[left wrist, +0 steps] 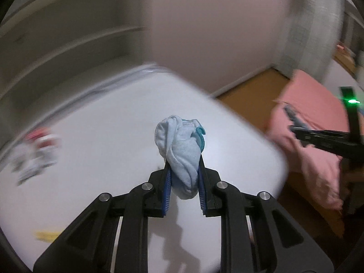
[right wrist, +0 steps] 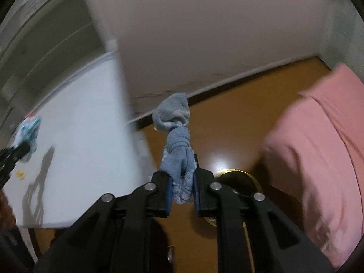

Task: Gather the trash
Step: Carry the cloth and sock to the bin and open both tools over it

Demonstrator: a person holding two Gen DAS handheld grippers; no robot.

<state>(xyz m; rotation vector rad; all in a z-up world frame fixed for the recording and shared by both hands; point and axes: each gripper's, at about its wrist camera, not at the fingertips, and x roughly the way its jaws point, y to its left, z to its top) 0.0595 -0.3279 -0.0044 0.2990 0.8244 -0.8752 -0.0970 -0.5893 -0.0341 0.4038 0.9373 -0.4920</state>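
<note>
Here the left gripper (left wrist: 184, 170) is clamped on a pale blue sock (left wrist: 182, 150) with teal trim, held above the white table (left wrist: 102, 125). The right gripper (right wrist: 182, 179) pinches a grey-blue sock (right wrist: 176, 141) beyond the table's edge, over wooden floor (right wrist: 227, 127), near a pink cloth (right wrist: 318, 147). Blurred litter (left wrist: 36, 152) lies on the table; no writing is legible.

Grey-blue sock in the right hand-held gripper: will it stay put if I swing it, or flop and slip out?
The grey-blue sock is probably floppy: it bunches and folds above the right hand-held gripper, whose pads pinch it. It looks light, so a swing should mostly make the free end sway. Slipping seems unlikely, since fabric pokes out below the pads too.
</note>
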